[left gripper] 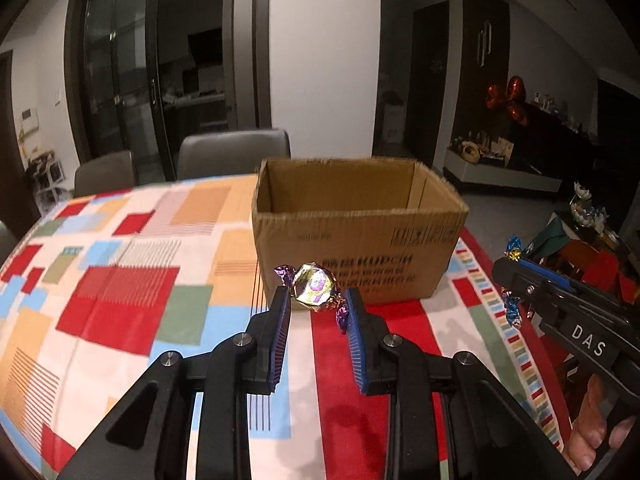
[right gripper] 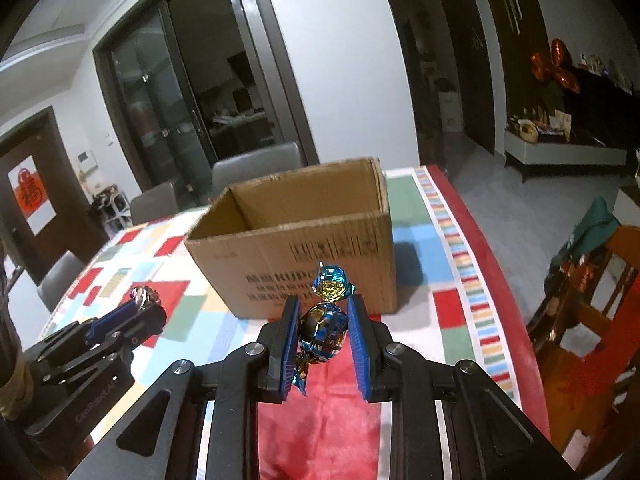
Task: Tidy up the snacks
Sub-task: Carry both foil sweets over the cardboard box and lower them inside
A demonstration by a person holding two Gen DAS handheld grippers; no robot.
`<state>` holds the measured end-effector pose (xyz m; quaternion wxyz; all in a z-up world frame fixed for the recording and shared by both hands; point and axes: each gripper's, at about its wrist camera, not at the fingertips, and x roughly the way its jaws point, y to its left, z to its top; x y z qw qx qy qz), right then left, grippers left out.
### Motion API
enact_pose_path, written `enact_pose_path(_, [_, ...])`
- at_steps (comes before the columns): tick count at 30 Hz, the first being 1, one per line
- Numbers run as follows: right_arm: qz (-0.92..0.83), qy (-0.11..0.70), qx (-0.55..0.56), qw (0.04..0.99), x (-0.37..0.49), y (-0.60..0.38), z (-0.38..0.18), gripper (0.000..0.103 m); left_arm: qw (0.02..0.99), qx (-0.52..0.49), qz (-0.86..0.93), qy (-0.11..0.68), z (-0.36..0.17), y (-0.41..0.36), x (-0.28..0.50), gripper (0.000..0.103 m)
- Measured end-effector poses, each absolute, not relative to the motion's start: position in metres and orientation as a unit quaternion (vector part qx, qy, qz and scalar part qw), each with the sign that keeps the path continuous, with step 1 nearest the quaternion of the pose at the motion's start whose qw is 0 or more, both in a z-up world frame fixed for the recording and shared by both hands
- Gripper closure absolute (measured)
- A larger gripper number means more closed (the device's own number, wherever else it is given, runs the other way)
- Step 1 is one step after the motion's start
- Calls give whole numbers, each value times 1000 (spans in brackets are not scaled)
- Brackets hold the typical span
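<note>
The table [left gripper: 120, 264] under its bright patchwork cloth carries an open cardboard box [left gripper: 356, 236] near its far right end, and I can't see whether anything is inside. Both claws hang short of the box, above the cloth. The left claw [left gripper: 318, 300] is clamped on a gold and purple candy [left gripper: 314, 286], and the right claw [right gripper: 324, 320] pinches a blue and gold candy [right gripper: 324, 326] with its twisted end poking up. This looks like the carrying step, sweets in hand and not yet dropped. Next, I'd guess, each claw needs to rise over the near rim and let go inside
</note>
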<state>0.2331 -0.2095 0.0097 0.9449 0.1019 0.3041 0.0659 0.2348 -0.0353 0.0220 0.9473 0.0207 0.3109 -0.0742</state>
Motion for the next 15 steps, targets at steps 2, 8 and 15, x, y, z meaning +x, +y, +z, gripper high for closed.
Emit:
enact_pose_path(2, [65,296,98,948,236,-209,16,78,949,25,-75,304,28,-36,238,75])
enact_pose_path(8, [67,263,86,959,246,-211,39,78,953,24,-86,289,45,-35,252,75])
enact_pose_path(15, [76,252,76,962,270,-212,58,78,957,30,-99,270,67,-38,278,75])
